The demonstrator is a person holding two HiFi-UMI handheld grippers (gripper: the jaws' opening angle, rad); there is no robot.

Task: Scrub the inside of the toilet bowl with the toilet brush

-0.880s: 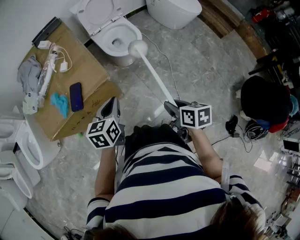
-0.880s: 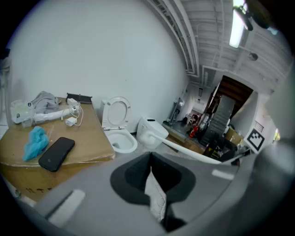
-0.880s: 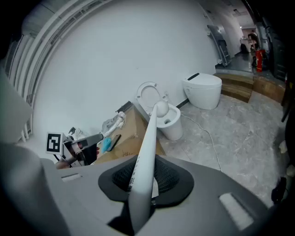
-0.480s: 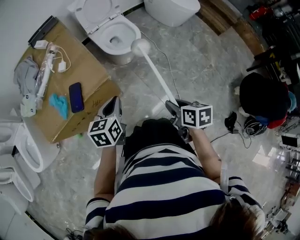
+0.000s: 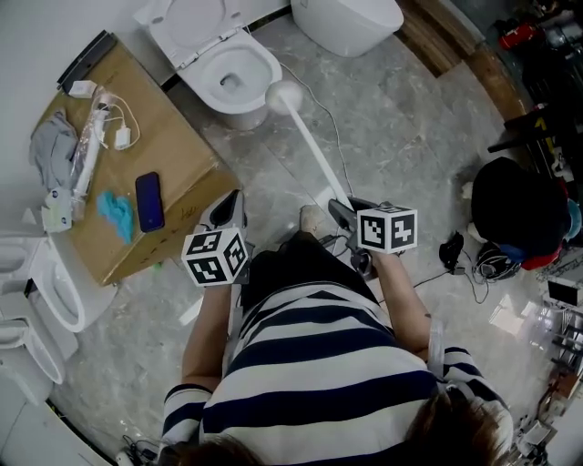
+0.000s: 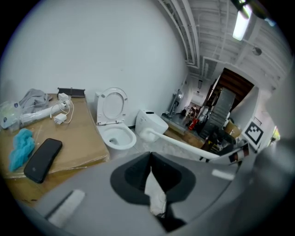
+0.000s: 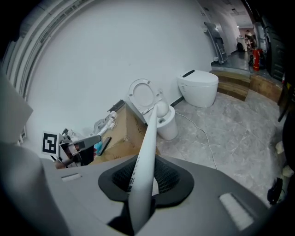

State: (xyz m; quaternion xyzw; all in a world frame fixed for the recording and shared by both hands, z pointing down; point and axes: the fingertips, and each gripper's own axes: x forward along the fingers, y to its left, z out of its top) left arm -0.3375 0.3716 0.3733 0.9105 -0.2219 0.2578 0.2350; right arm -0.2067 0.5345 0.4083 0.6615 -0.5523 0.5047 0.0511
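Note:
An open white toilet stands at the top of the head view, lid up. The white toilet brush runs from my right gripper up to its round head, which hangs just outside the bowl's right rim. The right gripper is shut on the brush handle, and the brush head shows in front of the toilet. My left gripper is shut with nothing in it, beside the cardboard box. From the left gripper view the toilet and brush lie ahead.
A cardboard box left of the toilet carries a dark phone, a blue cloth and cables. A second white toilet stands at the back. A cable crosses the floor. A black bag lies at right, white fixtures at left.
The brush head has drifted slightly right, from over the bowl's rim to just beside it. Both grippers have edged forward. The right gripper keeps its hold on the handle.

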